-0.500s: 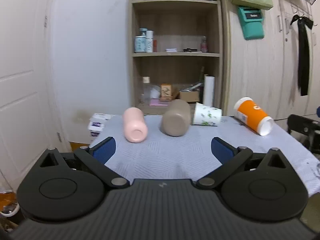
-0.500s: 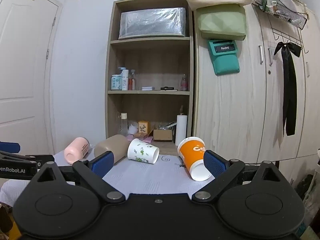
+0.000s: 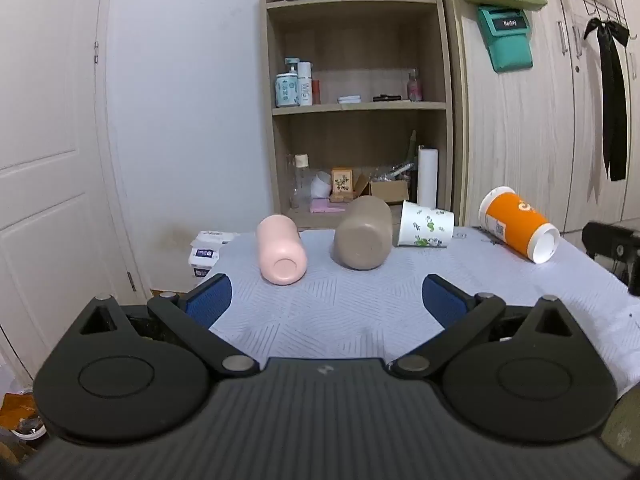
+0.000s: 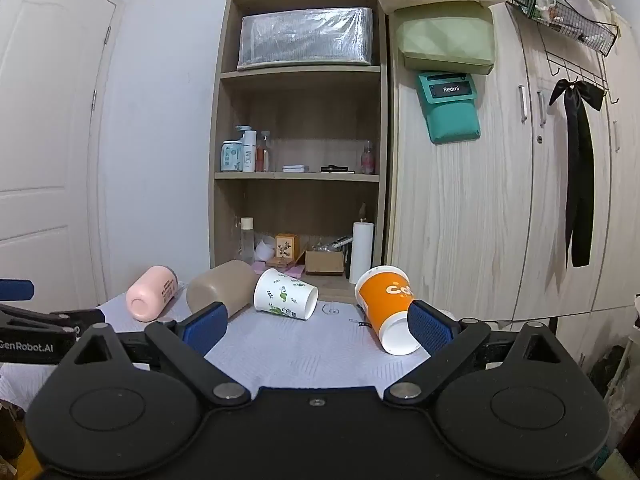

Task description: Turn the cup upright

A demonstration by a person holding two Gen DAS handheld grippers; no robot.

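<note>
While 4 cups (image 3: 362, 235) lie toppled ahead, both claws, left claw (image 3: 327, 296), right claw (image 4: 318, 326), gape wide, empty.

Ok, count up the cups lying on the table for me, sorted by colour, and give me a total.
Pink smooth rounded cup: 1
Taupe matte rounded cup: 1
White paper cup with green leaf print: 1
Orange and white paper cup: 1
Total: 4, all on their sides on the pale cloth-covered table.
</note>
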